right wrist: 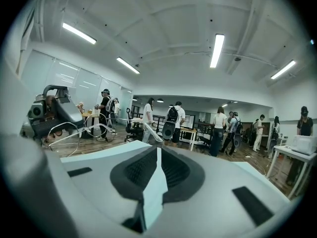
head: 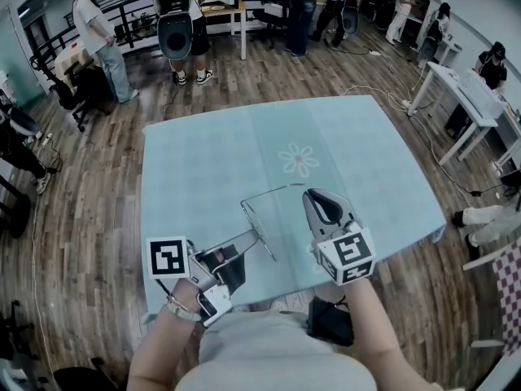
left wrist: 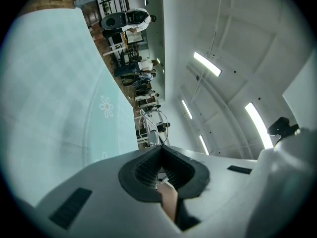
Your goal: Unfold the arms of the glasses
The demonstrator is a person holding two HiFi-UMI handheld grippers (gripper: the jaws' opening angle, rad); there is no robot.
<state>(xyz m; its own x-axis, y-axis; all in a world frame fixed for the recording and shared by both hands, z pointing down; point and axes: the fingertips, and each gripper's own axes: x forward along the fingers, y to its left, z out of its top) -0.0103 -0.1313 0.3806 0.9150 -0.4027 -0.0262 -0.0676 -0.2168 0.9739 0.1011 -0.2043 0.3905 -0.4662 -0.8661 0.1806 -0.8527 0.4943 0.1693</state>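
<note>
The glasses (head: 254, 223) hung just above the table (head: 203, 161), held between the 2 tools. The left tool (head: 256, 237) was pressed together on the front of the frame. The right tool (head: 310, 192) pinched the tip of 1 arm, which stood swung out, roughly square to the front. That arm looked unfolded. The second arm could not be made out, so it probably remained to be opened.

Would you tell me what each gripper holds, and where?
The glasses: the left gripper clamps the front frame, the right gripper pinches the end of one arm.
</note>
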